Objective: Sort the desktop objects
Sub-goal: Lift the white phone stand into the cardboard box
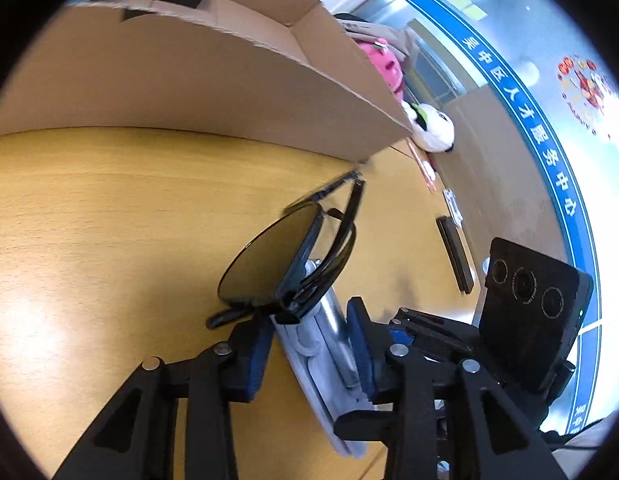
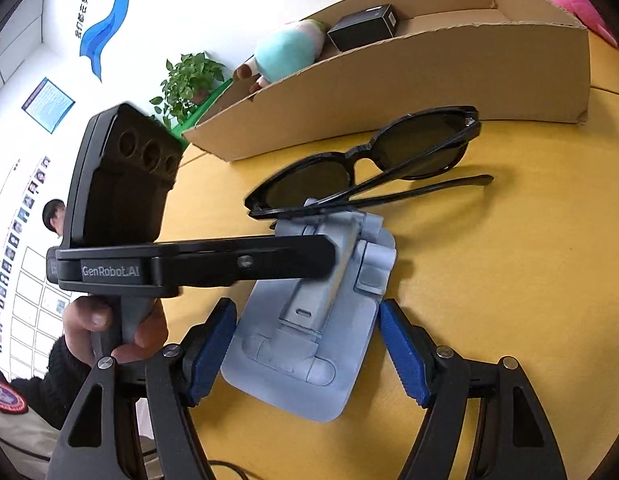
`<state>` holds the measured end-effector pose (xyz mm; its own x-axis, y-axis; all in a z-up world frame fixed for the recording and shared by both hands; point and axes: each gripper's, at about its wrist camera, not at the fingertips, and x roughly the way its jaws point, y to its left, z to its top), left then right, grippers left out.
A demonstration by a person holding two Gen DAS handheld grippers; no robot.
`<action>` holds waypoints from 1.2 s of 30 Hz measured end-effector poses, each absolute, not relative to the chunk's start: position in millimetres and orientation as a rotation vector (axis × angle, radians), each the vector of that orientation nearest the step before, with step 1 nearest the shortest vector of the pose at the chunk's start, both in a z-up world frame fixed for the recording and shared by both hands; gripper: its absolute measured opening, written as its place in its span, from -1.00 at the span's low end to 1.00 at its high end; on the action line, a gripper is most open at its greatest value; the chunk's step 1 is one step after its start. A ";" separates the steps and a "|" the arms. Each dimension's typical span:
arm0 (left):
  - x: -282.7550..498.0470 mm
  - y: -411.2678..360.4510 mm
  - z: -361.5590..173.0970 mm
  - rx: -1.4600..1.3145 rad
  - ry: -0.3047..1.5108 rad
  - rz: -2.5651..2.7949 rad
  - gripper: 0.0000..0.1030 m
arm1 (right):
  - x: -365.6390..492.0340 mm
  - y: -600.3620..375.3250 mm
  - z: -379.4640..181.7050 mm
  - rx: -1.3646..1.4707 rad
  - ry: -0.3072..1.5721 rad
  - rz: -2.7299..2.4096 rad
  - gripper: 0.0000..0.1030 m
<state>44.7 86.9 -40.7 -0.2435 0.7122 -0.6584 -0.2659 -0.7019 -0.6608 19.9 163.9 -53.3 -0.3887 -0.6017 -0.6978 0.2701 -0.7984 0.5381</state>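
Blue-padded fingers of the right gripper are standing wide apart on either side of the grey stand. Each pad is sitting just beside an edge of the base, and neither is clearly pressing on it, so this gripper is holding nothing.

Seen from the right wrist, the left gripper is reaching in from the left across the upper part of the stand, and a hand is gripping its handle. From the left wrist the stand is showing edge-on between that gripper's two pads. The jaws are narrowed to a small gap, and the pads appear to be bearing on the stand from both sides, one on the base plate and the other on the folded silver arm.

Black sunglasses are lying with their temples folded. One end is resting on the top of the stand, and the other is reaching toward the corner of the box. Neither gripper is touching them.

Everything is sitting on the yellow wooden table. The open cardboard box is standing just behind the sunglasses, with a small black case lying inside it at the far end. A pale blue plush is leaning beyond the box's far wall, near a potted plant.
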 end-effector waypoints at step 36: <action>-26.5 109.0 69.7 -1.171 -0.464 2.121 -0.54 | -22.7 156.7 59.8 1.106 -0.310 -2.416 -0.03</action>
